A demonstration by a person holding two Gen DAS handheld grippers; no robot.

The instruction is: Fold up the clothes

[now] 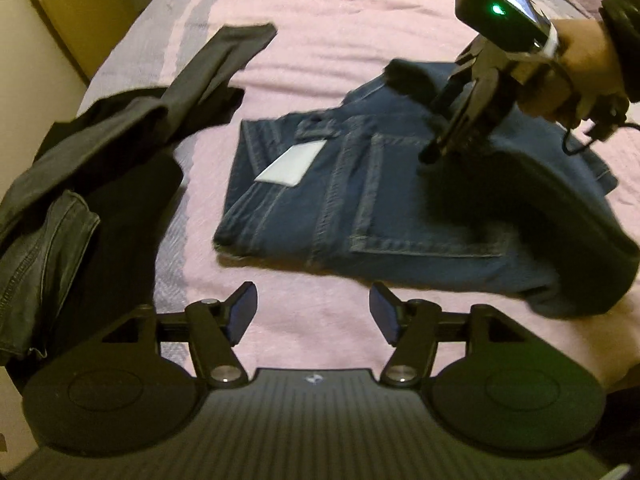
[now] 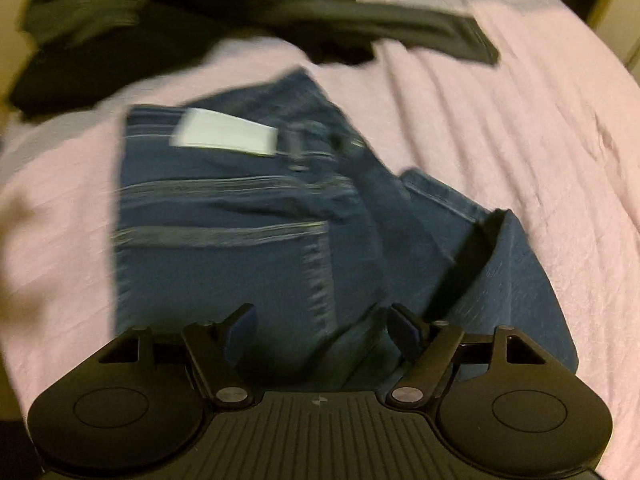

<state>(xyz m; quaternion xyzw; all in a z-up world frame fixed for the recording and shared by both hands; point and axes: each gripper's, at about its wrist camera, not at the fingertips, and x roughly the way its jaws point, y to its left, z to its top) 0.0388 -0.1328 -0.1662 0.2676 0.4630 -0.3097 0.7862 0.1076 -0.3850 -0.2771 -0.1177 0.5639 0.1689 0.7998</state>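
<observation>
Folded blue jeans (image 1: 360, 200) with a white waist label (image 1: 290, 164) lie on the pink bed cover (image 1: 340, 20). My left gripper (image 1: 314, 314) is open and empty, just short of the jeans' near edge. My right gripper (image 1: 430, 156) hovers over the jeans' right part. In the right wrist view the right gripper (image 2: 322, 332) is open and empty just above the jeans (image 2: 248, 208). The white label also shows in that view (image 2: 224, 131), which is blurred.
A dark leather jacket and black garments (image 1: 80, 168) lie piled on the left of the bed; they show at the top of the right wrist view (image 2: 180, 20). The bed cover (image 2: 540, 120) spreads wrinkled to the right. A wooden door (image 1: 80, 0) stands behind the bed.
</observation>
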